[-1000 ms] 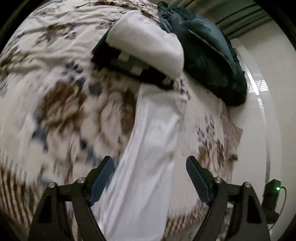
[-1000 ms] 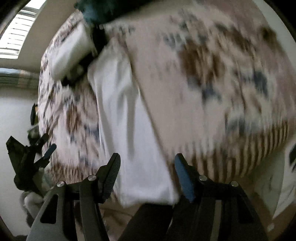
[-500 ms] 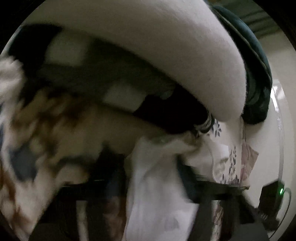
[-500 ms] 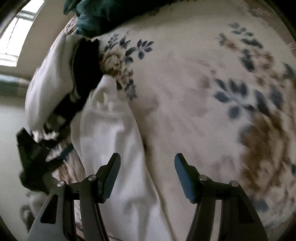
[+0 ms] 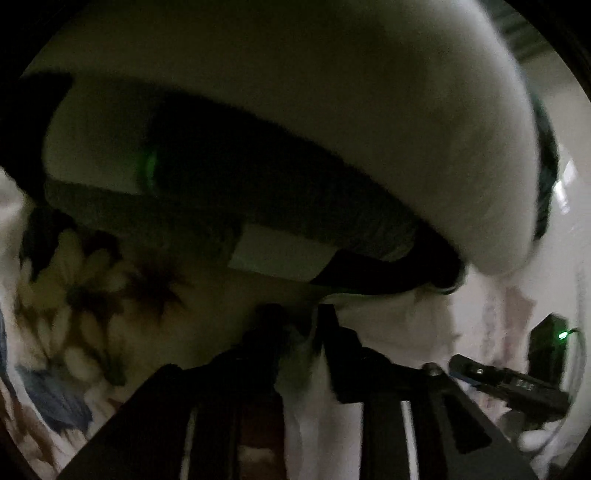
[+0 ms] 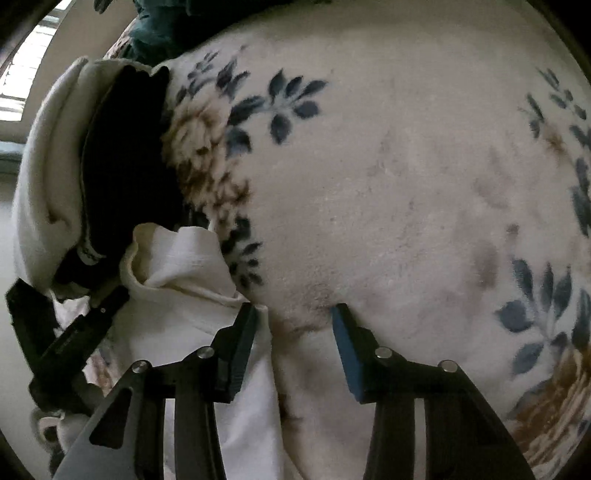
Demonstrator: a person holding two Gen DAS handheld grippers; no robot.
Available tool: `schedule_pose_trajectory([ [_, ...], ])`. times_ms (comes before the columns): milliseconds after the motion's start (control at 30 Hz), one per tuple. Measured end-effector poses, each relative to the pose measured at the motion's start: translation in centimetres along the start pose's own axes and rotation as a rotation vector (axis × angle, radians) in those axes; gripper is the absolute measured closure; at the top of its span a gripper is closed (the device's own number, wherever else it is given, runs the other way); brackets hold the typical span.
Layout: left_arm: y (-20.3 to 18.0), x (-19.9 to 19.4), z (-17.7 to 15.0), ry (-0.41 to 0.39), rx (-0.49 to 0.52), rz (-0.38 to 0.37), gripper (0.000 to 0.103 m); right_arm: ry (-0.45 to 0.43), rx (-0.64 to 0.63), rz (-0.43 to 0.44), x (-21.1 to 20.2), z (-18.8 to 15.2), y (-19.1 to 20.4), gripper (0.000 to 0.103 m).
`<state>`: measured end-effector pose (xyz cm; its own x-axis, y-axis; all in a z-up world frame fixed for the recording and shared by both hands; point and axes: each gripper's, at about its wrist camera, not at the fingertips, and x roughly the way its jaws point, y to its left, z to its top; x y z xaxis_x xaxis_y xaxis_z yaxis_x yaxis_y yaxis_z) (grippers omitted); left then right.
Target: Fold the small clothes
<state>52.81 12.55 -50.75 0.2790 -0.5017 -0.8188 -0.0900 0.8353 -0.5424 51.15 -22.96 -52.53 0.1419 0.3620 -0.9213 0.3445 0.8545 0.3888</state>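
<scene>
A white garment (image 6: pixel 184 295) lies stretched along the floral blanket (image 6: pixel 406 184); its far end is bunched against a stack of folded clothes. My left gripper (image 5: pixel 299 321) is shut on the white garment's far left corner (image 5: pixel 306 369), close under the stack. My right gripper (image 6: pixel 293 314) is open, its fingers pressed down on the blanket, straddling the garment's far right edge. The left gripper also shows in the right wrist view (image 6: pixel 85 328), and the right one in the left wrist view (image 5: pixel 506 384).
The folded stack has a white fleece piece (image 5: pixel 369 110) over a black piece (image 5: pixel 240 192), and it shows in the right wrist view (image 6: pixel 122 158). A dark teal garment (image 6: pixel 166 26) lies behind it. A black device with a green light (image 5: pixel 550 343) stands at the right.
Both grippers moved forward along the garment to its far end. The left gripper closed on the garment's corner. The right gripper came down onto the blanket, still open.
</scene>
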Motion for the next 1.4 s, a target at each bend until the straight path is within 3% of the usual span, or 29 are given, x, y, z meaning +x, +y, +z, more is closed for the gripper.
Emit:
schedule_pose_trajectory([
  [67,1.0,-0.4,-0.2,0.021,-0.063,-0.114,0.051,-0.01,0.023,0.061,-1.1,0.2,-0.4,0.056],
  [100,1.3,-0.3,-0.4,0.033,-0.084,-0.16,0.039,-0.006,0.027,0.106,-1.4,0.4,-0.5,0.05],
  [133,1.5,-0.1,-0.6,0.045,-0.093,-0.196,0.039,-0.001,0.026,0.152,-1.6,0.5,-0.4,0.042],
  [200,1.1,0.9,-1.1,0.083,-0.07,-0.218,0.039,0.011,-0.007,0.197,-1.0,1.3,0.2,0.041],
  [300,-0.5,2.8,-1.4,0.12,0.025,-0.177,0.04,0.083,-0.045,0.247,1.7,2.7,1.3,0.038],
  [367,-1.0,3.1,-1.4,0.101,0.053,-0.166,0.041,0.156,-0.057,0.273,4.4,3.5,2.1,0.038],
  [400,-1.3,3.0,-1.5,0.089,0.075,-0.151,0.049,0.171,-0.069,0.258,5.3,3.7,2.5,0.038],
  [433,-1.5,2.8,-1.5,0.077,0.093,-0.129,0.075,0.168,-0.084,0.254,5.5,3.8,2.9,0.038],
  [467,-1.6,2.7,-1.6,0.07,0.107,-0.121,0.087,0.155,-0.114,0.254,5.5,3.8,3.5,0.041],
  [500,-1.6,2.3,-1.7,0.061,0.107,-0.123,0.092,0.145,-0.134,0.257,5.3,3.8,4.0,0.061],
  [533,-1.7,1.9,-1.9,0.044,0.115,-0.122,0.093,0.141,-0.152,0.26,5.1,3.7,4.5,0.092],
  [867,-3.7,-5.2,-4.8,-0.111,0.158,-0.146,0.093,-0.015,-0.258,0.308,-0.8,-0.7,8.4,0.095],
  [1100,-3.8,-8.8,-7.5,-0.168,0.164,-0.166,0.093,-0.076,-0.383,0.341,-5.5,-5.7,10.0,0.095],
  [1200,-4.1,-9.6,-9.7,-0.141,0.128,-0.174,0.093,-0.071,-0.423,0.348,-7.8,-8.8,9.1,0.095],
  [1300,-3.0,-10.2,-13.1,-0.063,0.074,-0.168,0.09,-0.039,-0.461,0.333,-9.0,-13.1,8.3,0.095],
  [1367,-1.7,-10.2,-16.1,0.013,0.028,-0.149,0.081,0.03,-0.491,0.306,-8.7,-16.6,7.4,0.095],
  [1400,-1.0,-10.1,-17.2,0.043,0.004,-0.13,0.068,0.068,-0.494,0.292,-8.2,-17.9,6.8,0.094],
])
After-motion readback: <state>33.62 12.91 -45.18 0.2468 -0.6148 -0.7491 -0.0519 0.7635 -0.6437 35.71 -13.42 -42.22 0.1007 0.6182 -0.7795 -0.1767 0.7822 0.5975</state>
